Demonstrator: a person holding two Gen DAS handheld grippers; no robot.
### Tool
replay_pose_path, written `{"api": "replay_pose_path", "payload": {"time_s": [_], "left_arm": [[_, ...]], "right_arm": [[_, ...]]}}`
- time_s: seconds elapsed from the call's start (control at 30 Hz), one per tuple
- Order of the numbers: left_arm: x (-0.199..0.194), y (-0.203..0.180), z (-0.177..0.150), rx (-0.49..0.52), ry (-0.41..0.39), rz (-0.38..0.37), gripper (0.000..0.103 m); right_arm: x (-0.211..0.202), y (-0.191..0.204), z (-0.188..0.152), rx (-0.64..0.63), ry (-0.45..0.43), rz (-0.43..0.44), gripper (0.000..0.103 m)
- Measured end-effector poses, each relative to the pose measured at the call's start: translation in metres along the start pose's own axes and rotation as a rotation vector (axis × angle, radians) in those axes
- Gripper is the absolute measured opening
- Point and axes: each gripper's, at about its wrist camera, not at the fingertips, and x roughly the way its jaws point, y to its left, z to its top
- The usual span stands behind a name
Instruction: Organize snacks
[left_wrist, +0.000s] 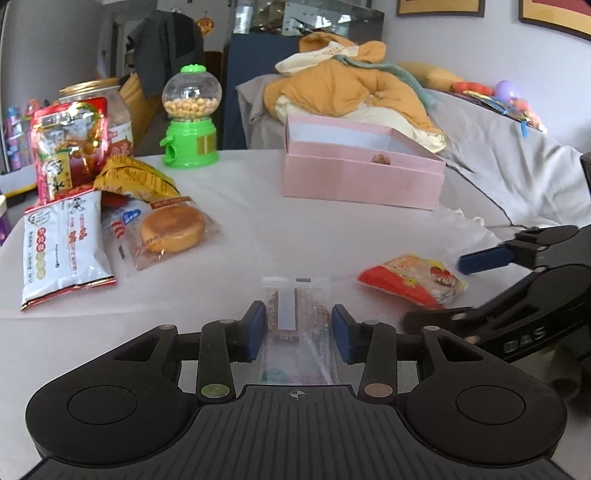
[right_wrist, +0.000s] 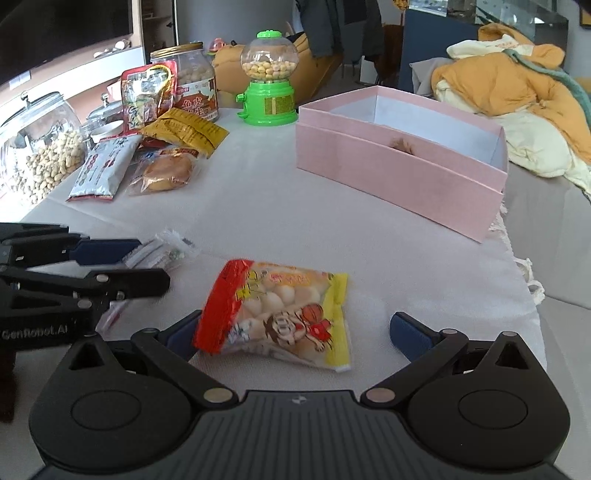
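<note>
Straddling a clear zip bag (left_wrist: 298, 325) of small snacks, your left claw (left_wrist: 298, 328) has its blue pads on either side of the bag; whether they press it or stand just off its edges you cannot tell from either view; the bag lies flat on the white-clothed table (left_wrist: 236, 229). Your right claw (right_wrist: 295, 332) stands wide open around a red and yellow packet of white ball snacks (right_wrist: 280, 314); its left pad sits at the packet's red edge, its right pad well clear of the yellow edge; the packet rests on the cloth.

Beyond both claws the open pink box (right_wrist: 399, 162) sits toward the far right of the table; a small brown item (right_wrist: 404, 144) shows just above its near wall; what it is cannot be made out. To the far left lies a loose group of snacks: a round cake in a clear wrapper (right_wrist: 168, 173), a white and silver packet (right_wrist: 103, 170) just beside it, a yellow packet (right_wrist: 184, 131) behind, and a red packet (right_wrist: 147, 96) leaning against a lidded jar of coated nuts (right_wrist: 192, 79); a green gumball dispenser (right_wrist: 269, 79) stands between the jar and the box; a glass jar of peanuts (right_wrist: 40, 155) sits at the left edge.
</note>
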Motion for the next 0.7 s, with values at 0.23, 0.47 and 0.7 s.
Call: {"api": "replay_pose_path", "payload": {"time_s": [0.23,0.47,0.7], "left_arm": [[-0.001,0.003,0.000,-0.017,-0.003,-0.014,0.045],[0.000,0.003,0.000,-0.016,-0.003,-0.013,0.045],[0.000,0.002,-0.001,-0.005,-0.001,-0.007,0.046]], "right_arm": [[-0.021,-0.035,-0.012,0.034,0.014,-0.304,0.103],[-0.027,-0.035,-0.012,0.163,0.046,-0.073,0.103],[0.017,-0.009,0.015,0.131,0.062,-0.104,0.103]]}}
